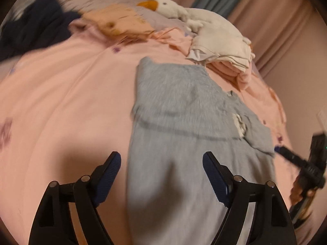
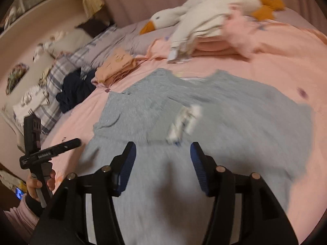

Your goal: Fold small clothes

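A grey garment point(image 1: 184, 122) lies spread flat on the pink bed point(image 1: 61, 102), partly folded, with a white label point(image 1: 240, 125) showing near its middle fold. The left gripper point(image 1: 161, 163) hangs over the near end of the cloth with its jaws wide apart and nothing between them; only its right finger is above the grey fabric, the left one over bare sheet, so the garment's left edge runs up between them. The right gripper point(image 2: 163, 155) also hangs over the near part of the garment point(image 2: 204, 132), jaws parted to a middling gap and empty, the label point(image 2: 184, 122) just ahead of them. The cloth's long axis runs away from both pairs of jaws toward the plush goose point(image 1: 184, 14) and the folded pile point(image 1: 224, 47) at the far edge. Judging by this, the right gripper sits more squarely over the cloth, and the left is nearer its left edge. A dark garment point(image 2: 75, 89) waits at the far left.
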### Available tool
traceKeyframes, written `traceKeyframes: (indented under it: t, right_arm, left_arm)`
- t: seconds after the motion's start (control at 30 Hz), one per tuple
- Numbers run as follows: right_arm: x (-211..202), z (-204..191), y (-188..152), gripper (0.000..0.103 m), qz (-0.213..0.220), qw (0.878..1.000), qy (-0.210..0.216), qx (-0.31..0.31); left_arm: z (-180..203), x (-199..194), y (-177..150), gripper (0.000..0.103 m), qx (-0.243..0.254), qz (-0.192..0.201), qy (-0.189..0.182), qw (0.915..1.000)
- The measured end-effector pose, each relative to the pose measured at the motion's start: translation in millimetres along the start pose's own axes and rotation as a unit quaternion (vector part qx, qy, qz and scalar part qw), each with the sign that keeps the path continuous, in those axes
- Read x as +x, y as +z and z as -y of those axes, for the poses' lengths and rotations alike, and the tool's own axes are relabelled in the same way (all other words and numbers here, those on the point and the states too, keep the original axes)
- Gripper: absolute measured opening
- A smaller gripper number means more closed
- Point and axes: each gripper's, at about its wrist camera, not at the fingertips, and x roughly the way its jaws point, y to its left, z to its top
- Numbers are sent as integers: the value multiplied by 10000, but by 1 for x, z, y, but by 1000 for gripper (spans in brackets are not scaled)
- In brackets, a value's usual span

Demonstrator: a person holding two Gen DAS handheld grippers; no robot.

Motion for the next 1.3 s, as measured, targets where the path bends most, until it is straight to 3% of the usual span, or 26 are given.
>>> traceKeyframes:
  t: [0.23, 0.4, 0.57, 0.77, 1.3]
  right_arm:
    - [-77, 50, -83, 59, 193, 9942, -388, 986]
    - [-112, 71, -132, 59, 299, 9859, -389, 1598]
    - [-120, 79, -166, 59, 187, 9791, -30, 2025]
    - [-108, 68, -189, 60, -34, 9741, 579, 2186]
    - [-86, 57, -178, 63, 69, 9720, 1003, 2125]
  left_arm:
    - [-30, -18, -51, 82, -907, -404, -695, 9926]
    - [-22, -21, -77, 82, -1021, -561, -1372, 9837]
    - [-10, -24, -90, 82, -893, -662, -1448, 9832]
    - [-12, -26, -102, 82, -1044, -747, -1797, 9753]
    - [2, -6, -96, 82, -1156, -829, -2081, 9677]
